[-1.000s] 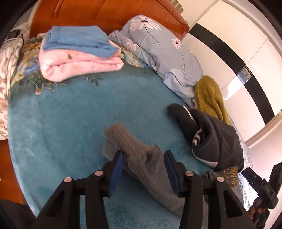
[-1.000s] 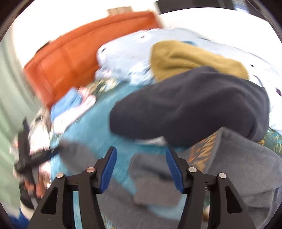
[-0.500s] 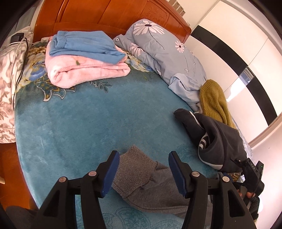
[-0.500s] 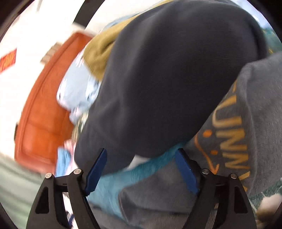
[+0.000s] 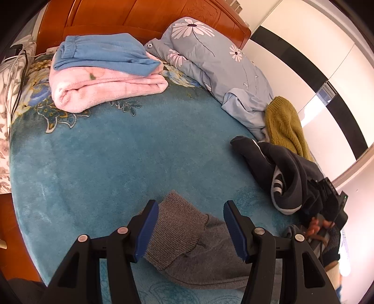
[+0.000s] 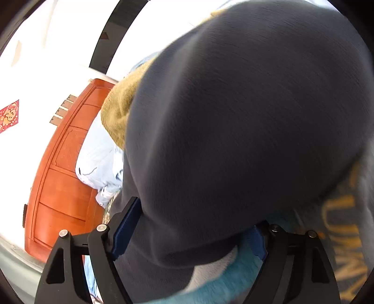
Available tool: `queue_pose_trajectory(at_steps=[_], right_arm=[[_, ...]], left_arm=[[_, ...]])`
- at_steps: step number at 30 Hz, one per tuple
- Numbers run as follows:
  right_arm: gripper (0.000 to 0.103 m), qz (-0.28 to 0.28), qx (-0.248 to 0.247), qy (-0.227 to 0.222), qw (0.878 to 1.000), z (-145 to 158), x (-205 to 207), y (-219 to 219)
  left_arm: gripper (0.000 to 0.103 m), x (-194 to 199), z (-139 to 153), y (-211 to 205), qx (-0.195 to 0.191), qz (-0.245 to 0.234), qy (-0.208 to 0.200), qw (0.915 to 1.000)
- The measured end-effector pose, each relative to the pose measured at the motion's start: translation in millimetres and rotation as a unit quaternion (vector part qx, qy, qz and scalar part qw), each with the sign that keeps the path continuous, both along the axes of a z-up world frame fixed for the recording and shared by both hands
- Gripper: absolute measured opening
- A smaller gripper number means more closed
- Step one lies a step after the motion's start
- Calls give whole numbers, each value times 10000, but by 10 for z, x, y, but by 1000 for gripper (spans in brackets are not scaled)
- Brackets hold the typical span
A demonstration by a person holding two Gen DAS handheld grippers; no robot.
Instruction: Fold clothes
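Note:
A grey sweater's ribbed sleeve cuff (image 5: 184, 236) lies flat on the teal blanket (image 5: 105, 163). My left gripper (image 5: 190, 224) hovers open over it, one blue pad on each side of the cuff. A crumpled dark garment with white stripes (image 5: 287, 163) lies to the right. In the right wrist view that dark garment (image 6: 233, 128) fills the frame and bulges between the wide-open fingers of my right gripper (image 6: 191, 236). The grey sweater's body with yellow lettering (image 6: 346, 233) shows at the right edge.
Folded blue trousers (image 5: 100, 53) sit on a folded pink blanket (image 5: 105, 84) at the back left. A flowered pillow (image 5: 210, 51) and a mustard knit (image 5: 285, 121) lie at the back right, below the wooden headboard (image 5: 140, 16). A person's hand (image 5: 315, 229) shows at the right.
The left gripper has drawn back, and the sleeve that stood raised between its fingers now lies flat. The right gripper has rolled and pushed in close against the dark garment.

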State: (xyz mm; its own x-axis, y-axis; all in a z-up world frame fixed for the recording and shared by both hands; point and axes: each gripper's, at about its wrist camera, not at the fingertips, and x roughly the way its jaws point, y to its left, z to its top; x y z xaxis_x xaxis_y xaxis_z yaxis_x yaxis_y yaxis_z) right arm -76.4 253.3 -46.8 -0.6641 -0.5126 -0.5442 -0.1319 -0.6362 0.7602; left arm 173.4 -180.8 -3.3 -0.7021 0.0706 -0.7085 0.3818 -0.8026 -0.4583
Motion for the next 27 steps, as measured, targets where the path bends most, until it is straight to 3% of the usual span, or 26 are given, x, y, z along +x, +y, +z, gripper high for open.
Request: queue_pose_trajectory(at_steps=[4, 11, 13, 17, 27], right_arm=[[80, -32, 9, 267, 9996, 248, -237, 28], [45, -84, 22, 742, 9972, 691, -651, 85], [39, -99, 26, 877, 9961, 818, -770, 101], [35, -183, -15, 1205, 9925, 1169, -1002, 176], [34, -564, -179, 2174, 9743, 2266, -1578, 370]], left_arm=[[62, -18, -6, -60, -99, 39, -40, 9999], [62, -40, -51, -196, -156, 199, -110, 9996], [62, -65, -74, -222, -181, 216, -160, 9995], [62, -113, -102, -250, -283, 237, -243, 9990], [62, -282, -117, -242, -713, 223, -389, 9964]])
